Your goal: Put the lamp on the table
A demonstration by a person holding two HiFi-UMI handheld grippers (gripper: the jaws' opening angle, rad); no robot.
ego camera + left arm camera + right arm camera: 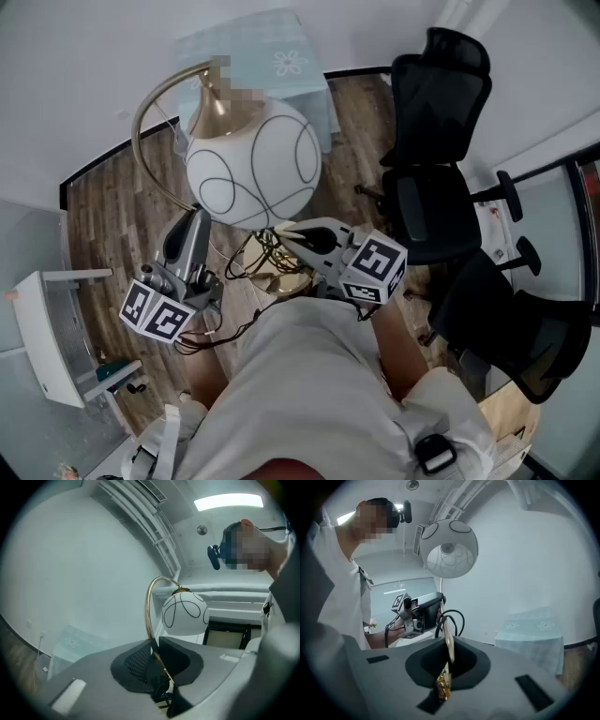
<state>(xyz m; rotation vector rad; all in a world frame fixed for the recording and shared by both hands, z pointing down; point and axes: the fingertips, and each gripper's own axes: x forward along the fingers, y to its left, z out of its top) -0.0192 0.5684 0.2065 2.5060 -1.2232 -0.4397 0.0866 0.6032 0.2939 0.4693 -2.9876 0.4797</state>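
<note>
The lamp hangs in the air between both grippers, with a white globe shade (253,169) marked with black loops, a curved gold arm (141,117) and a gold base (281,274). My left gripper (199,217) is shut on the thin gold stem (158,658), and in the left gripper view the shade (185,613) hangs just beyond the jaws. My right gripper (289,232) is shut on the edge of the gold base plate (448,646); the shade (449,548) shows above it. The table (253,52), under a pale blue cloth, stands beyond the lamp by the wall.
Black office chairs (441,178) stand to the right on the wooden floor. A white rack (47,337) stands at the left. The lamp's black cable (234,272) dangles in loops under the base. The person's body fills the lower middle of the head view.
</note>
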